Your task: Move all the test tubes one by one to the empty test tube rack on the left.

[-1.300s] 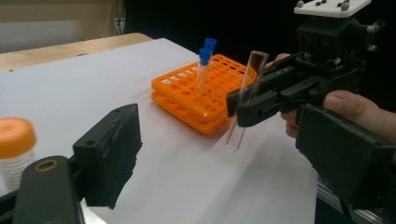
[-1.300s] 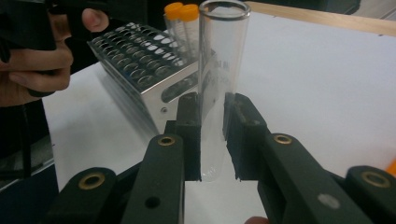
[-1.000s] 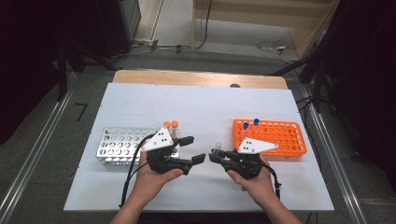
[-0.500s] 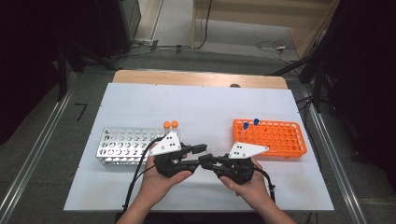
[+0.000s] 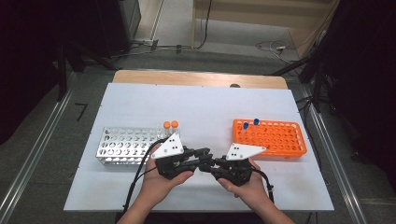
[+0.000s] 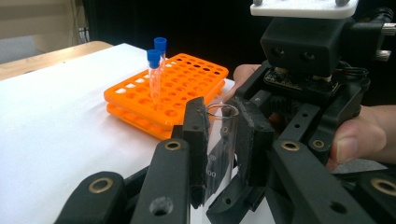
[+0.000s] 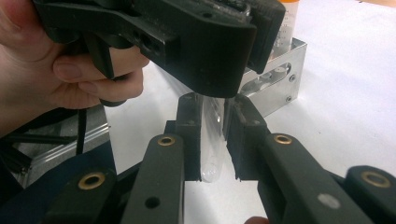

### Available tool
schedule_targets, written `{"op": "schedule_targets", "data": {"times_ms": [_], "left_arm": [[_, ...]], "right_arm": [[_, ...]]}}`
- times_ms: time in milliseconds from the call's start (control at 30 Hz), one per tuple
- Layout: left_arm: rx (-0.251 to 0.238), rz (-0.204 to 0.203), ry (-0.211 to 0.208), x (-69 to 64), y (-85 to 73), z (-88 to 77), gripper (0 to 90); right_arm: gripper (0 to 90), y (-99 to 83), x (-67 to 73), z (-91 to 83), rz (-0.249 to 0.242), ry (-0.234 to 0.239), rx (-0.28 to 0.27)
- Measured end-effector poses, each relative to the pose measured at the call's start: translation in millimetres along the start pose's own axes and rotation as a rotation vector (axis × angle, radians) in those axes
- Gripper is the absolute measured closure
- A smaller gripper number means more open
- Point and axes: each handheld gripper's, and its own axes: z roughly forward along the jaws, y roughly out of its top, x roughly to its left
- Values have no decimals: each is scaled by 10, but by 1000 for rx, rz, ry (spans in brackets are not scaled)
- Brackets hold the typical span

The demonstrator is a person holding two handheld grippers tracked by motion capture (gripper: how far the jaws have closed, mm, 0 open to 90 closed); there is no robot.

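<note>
Clear tube (image 6: pixel 219 140) clamped in both left gripper (image 5: pixel 201 154), jaws just closed, and right gripper (image 5: pixel 208 167); orange rack (image 5: pixel 275 137) at 2 o'clock, metal rack (image 5: pixel 123 145) at 10.

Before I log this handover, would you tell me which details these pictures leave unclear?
- Clear tube: its lower end, left gripper view, hidden behind the gripper.
- Tube's open top, right gripper view: covered by the left gripper.
- Graduation marks on the tube: too blurred to read.
- High view: tube too small between both grippers.

Open surface (image 5: pixel 201 107) lies beyond both racks. Silver rack (image 5: pixel 126 147), with two orange-capped tubes (image 5: pixel 170 127), blocks the left; orange rack (image 5: pixel 275 137), with two blue-capped tubes (image 5: pixel 251 125), the right. A bare lane runs between them.
</note>
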Motion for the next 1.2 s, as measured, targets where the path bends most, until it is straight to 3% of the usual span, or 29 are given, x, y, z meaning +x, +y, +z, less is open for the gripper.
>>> {"op": "schedule_targets", "data": {"times_ms": [167,500,667,767,833,1200], "left_arm": [[-6,6,10,0,2,-7,767],[-19,-3,47,72,28,-123,767],[-31,-8,77,139,41,-218,767],[-39,-15,102,191,49,-298,767],[-46,-18,113,218,53,-342,768],[-78,-31,199,387,77,-629,767]], "right_arm": [[714,-2,10,-1,-6,-20,-3],[302,32,-49,-107,-24,-89,-33],[92,31,-152,-205,2,-102,-47],[16,9,-236,-268,7,-103,-49],[0,-4,-291,-316,19,-99,-53],[0,-87,-522,-541,30,-178,-46]]}}
